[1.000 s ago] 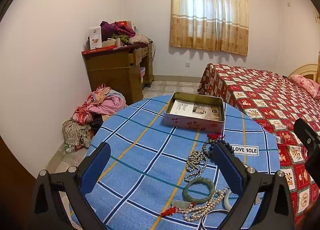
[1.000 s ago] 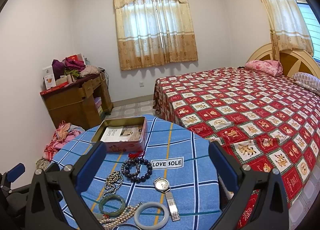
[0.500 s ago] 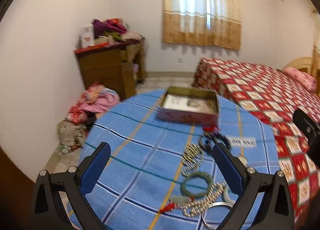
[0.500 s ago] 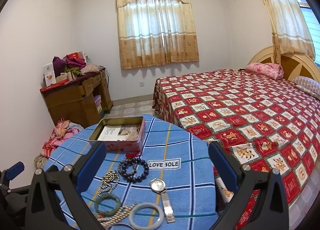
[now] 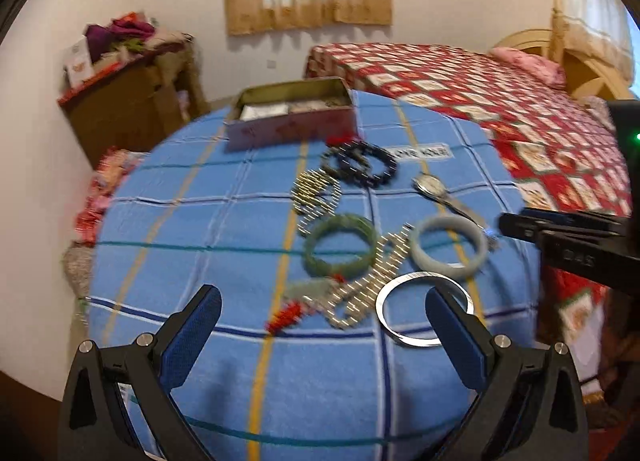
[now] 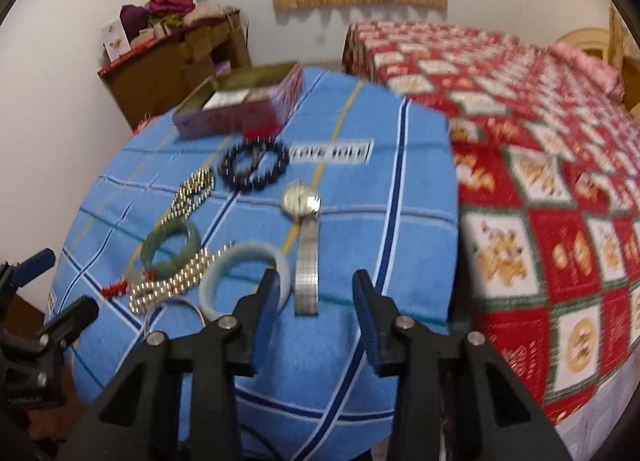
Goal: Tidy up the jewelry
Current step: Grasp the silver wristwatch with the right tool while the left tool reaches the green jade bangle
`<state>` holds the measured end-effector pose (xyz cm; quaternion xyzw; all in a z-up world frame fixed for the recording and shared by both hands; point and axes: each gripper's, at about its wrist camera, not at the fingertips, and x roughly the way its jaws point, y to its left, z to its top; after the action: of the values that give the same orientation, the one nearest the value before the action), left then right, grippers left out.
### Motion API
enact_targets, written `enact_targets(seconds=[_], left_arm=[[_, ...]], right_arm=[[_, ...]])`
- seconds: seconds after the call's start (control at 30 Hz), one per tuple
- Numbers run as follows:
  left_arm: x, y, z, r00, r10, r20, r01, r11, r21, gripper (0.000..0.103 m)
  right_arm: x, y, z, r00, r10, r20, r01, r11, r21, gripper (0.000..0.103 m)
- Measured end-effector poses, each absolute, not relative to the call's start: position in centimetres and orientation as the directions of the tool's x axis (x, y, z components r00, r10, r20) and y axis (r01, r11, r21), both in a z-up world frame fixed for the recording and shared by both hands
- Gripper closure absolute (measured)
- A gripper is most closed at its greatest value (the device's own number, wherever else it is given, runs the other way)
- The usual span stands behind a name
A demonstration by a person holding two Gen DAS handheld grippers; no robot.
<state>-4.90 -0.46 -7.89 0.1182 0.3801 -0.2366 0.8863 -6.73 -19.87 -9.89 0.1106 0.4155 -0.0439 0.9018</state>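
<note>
The bed [image 6: 540, 165], with its red patterned cover, fills the right side of the right wrist view and is only a backdrop here. The round desk [image 5: 224, 221] under a blue checked cloth takes the middle of both views and carries everything that matters, spread flat so that each piece can be picked singly. At the far edge, toward the upper centre of the frame, the open tin box [image 5: 292, 117] stands with its lid off, most likely as the place where the jewelry is meant to go. In front of it lie the dark bead bracelet [image 5: 360, 163], the watch [image 6: 302, 221] with its metal strap stretched toward the viewer, the green bangle [image 5: 340, 245], the pale bangle [image 5: 450, 247], the thin silver ring bangle [image 5: 424, 311] and a pearl strand [image 5: 372, 285], the last partly overlapping its neighbours, so it may drag them if lifted first. The left tongs [image 5: 324, 325] hang low over the near part of the desk, spread wide and empty, with the silver ring bangle just at the right finger. The right tongs [image 6: 316, 301] are partly narrowed yet hold nothing, lined up with the end of the watch strap, which looks like the intended first pick.
</note>
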Motion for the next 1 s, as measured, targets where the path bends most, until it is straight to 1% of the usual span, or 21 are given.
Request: enact_targets(seconds=[0.1, 0.23, 0.33, 0.47, 0.6, 0.67, 0.73, 0.8, 0.87, 0.93, 1.0], left_arm=[[-5.4, -0.1, -8.3, 0.575, -0.354, -0.738, 0.529, 0.849, 0.005, 0.001], [-6.4, 0.5, -8.4, 0.529, -0.417, -0.739, 0.568, 0.821, -0.056, 0.002], [-6.8, 0.1, -8.5, 0.512, -0.441, -0.737, 0.593, 0.802, -0.068, 0.002], [-6.9, -0.8, -8.6, 0.515, -0.426, -0.744, 0.603, 0.797, -0.04, 0.002], [-6.1, -0.7, -8.0, 0.531, -0.431, -0.73, 0.588, 0.807, -0.049, 0.002], [-5.3, -0.7, -7.7, 0.546, -0.422, -0.724, 0.575, 0.817, -0.043, 0.002], [-4.1, -0.7, -7.5, 0.565, -0.398, -0.722, 0.549, 0.835, -0.03, 0.002], [-2.9, -0.4, -7.5, 0.569, -0.385, -0.727, 0.526, 0.85, -0.038, 0.002], [-1.2, 0.0, -7.7, 0.572, -0.36, -0.737, 0.489, 0.871, -0.046, 0.002], [0.1, 0.4, -8.0, 0.558, -0.353, -0.751, 0.473, 0.879, -0.063, 0.002], [1.5, 0.6, -8.4, 0.531, -0.359, -0.767, 0.467, 0.88, -0.088, 0.002]], right_arm=[[-7.2, -19.6, -9.8, 0.659, 0.04, -0.751, 0.139, 0.975, 0.173, 0.062], [-6.7, -18.8, -10.2, 0.653, 0.078, -0.753, 0.081, 0.982, 0.172, 0.062], [-6.1, -18.3, -10.5, 0.642, 0.104, -0.759, 0.049, 0.983, 0.176, 0.062], [-5.7, -18.3, -10.9, 0.634, 0.087, -0.769, 0.054, 0.986, 0.156, 0.062], [-5.1, -20.9, -10.3, 0.656, 0.076, -0.751, 0.125, 0.97, 0.208, 0.062], [-4.3, -21.5, -10.1, 0.664, 0.06, -0.745, 0.14, 0.969, 0.203, 0.062], [-2.7, -21.9, -9.9, 0.666, 0.041, -0.745, 0.144, 0.972, 0.183, 0.062], [-1.1, -21.6, -10.0, 0.66, 0.056, -0.75, 0.118, 0.977, 0.176, 0.062], [0.4, -21.0, -10.3, 0.647, 0.043, -0.761, 0.094, 0.986, 0.135, 0.059], [1.8, -20.2, -10.9, 0.624, 0.038, -0.781, 0.064, 0.993, 0.1, 0.046], [3.1, -19.9, -12.0, 0.588, 0.029, -0.809, 0.052, 0.996, 0.074, 0.044]])
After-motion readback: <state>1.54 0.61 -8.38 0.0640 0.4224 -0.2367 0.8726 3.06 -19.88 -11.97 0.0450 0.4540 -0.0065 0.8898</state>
